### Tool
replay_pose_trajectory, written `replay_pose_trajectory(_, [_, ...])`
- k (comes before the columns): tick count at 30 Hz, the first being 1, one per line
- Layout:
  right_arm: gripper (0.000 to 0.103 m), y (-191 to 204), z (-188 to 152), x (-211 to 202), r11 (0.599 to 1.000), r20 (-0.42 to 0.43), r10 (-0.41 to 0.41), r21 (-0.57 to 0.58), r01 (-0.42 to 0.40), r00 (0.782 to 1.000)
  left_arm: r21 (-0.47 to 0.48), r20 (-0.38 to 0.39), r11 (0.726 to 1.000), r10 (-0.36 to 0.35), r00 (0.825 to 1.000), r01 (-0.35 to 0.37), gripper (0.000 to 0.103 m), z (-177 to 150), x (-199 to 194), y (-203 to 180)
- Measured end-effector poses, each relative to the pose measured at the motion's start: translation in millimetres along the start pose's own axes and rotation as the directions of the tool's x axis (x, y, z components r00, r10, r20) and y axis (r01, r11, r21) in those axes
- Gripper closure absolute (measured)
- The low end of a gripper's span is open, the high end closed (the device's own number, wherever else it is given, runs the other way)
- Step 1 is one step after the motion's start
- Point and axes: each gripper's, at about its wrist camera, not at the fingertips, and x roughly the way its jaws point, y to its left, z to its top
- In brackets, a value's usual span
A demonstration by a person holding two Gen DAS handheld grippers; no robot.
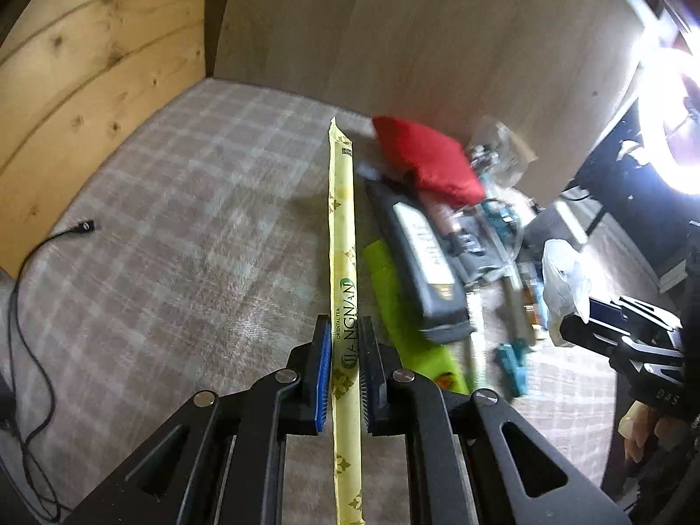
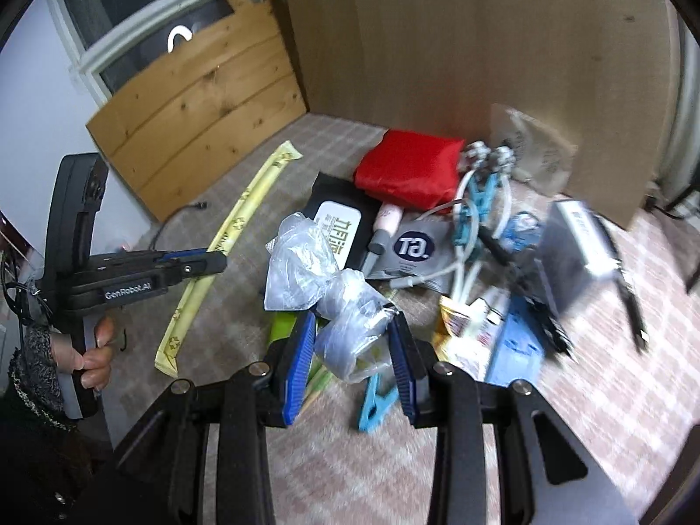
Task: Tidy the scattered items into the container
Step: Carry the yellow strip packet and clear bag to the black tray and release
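Observation:
My left gripper (image 1: 343,350) is shut on a long yellow tea sachet (image 1: 341,218), which sticks out straight ahead above the checked cloth (image 1: 197,218). In the right wrist view the same sachet (image 2: 245,205) hangs slanted from the left gripper (image 2: 210,264), held by a hand. My right gripper (image 2: 352,337) is shut on a crumpled clear plastic bag (image 2: 306,258), lifted over the pile. That bag (image 1: 562,280) also shows at the right edge of the left wrist view. No container is identifiable in either view.
A pile lies on the cloth: a red pouch (image 2: 407,170), a black wipes pack (image 2: 339,223), a green packet (image 1: 393,306), teal clips (image 2: 477,205), white cables, and a grey box (image 2: 573,249). A wooden board (image 1: 87,87) and a cardboard wall (image 2: 459,35) border it. A black cable (image 1: 39,271) trails at the left.

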Motion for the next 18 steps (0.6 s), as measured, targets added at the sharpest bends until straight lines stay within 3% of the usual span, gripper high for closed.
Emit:
replay_pose_trajectory(9, [0.069, -36.8, -50.6, -109.1, 0.974, 0.128, -0.138, 0.196, 0.112, 0.982, 0.128, 0.031, 0.979, -0.167, 0.986, 0.161, 0.092, -4.8, -44.4, -78.6])
replay_pose_trajectory(13, [0.07, -59.4, -85.1, -157.0, 0.943, 0.155, -0.232, 0.279, 0.183, 0.96, 0.218, -0.003, 0.947, -0.241, 0.971, 0.236, 0.092, -16.1, -49.6, -133.4])
replay_pose_trajectory(18, [0.07, -86.7, -131.3, -220.4, 0.881, 0.167, -0.363, 0.383, 0.278, 0.917, 0.319, -0.058, 0.888, -0.33, 0.942, 0.331, 0.092, -36.9, -52.3, -207.0])
